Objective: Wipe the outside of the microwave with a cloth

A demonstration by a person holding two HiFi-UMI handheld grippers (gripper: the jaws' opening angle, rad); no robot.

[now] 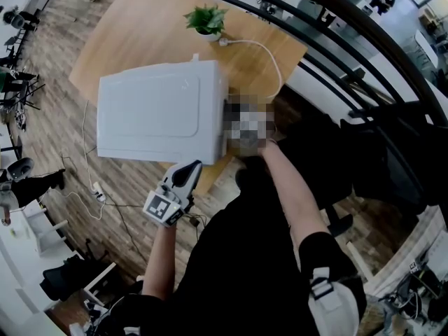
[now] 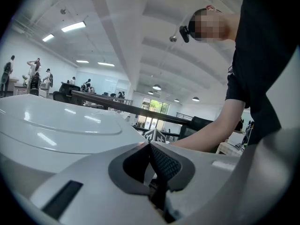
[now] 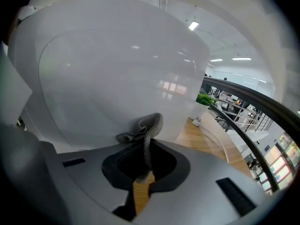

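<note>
Right gripper [image 3: 148, 146] has its jaws pinched on a crumpled grey knitted cloth [image 3: 143, 125]. The cloth's bunched end presses against the smooth side wall of the boxy white microwave [image 3: 117, 64]. Seen from above, the gripper itself is out of sight at the microwave's right side, where the person's bare right forearm [image 1: 287, 187] reaches in. Left gripper [image 2: 150, 145] has its jaws closed together with nothing between them. It hangs just beside the microwave's near edge, pointing across the top. The microwave stands on a light wooden table [image 1: 140, 33], with a small green potted plant [image 1: 206, 21] and a white cable [image 1: 259, 47] behind it.
</note>
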